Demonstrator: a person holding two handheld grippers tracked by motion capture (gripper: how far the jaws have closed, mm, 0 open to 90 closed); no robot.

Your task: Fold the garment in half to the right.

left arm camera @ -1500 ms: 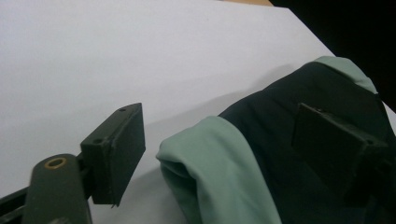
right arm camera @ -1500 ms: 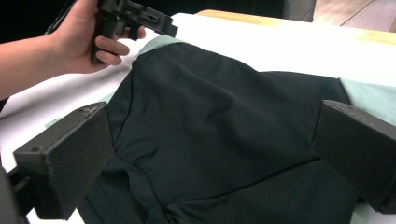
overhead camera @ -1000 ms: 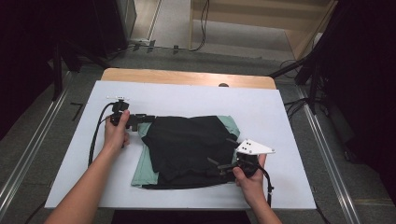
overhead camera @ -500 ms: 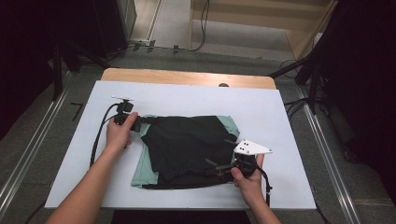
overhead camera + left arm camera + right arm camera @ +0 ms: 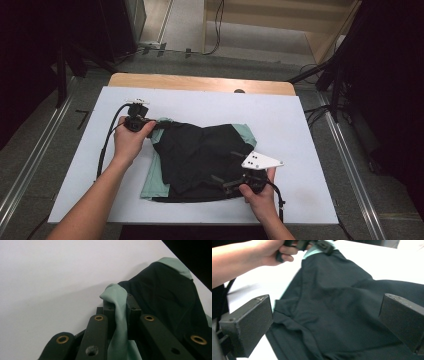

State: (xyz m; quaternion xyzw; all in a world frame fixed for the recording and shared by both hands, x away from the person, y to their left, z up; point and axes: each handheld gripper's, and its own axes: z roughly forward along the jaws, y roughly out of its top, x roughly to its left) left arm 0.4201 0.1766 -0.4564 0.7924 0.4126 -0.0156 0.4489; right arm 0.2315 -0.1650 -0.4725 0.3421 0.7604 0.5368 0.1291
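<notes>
Black-and-mint garment [image 5: 200, 155] lies mid-frame on the white surface [image 5: 300, 130], crumpled. Your left hand-held gripper [image 5: 159, 123], at its upper-left corner, has just been closing and now clamps a mint fold [image 5: 117, 312]. Your right hand-held gripper [image 5: 217, 181], lower right, jaws wide apart over black cloth, not pressing it.

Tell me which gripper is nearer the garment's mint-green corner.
Left. The left gripper is shut on the mint-green corner; the right gripper is open at the opposite near edge.
</notes>
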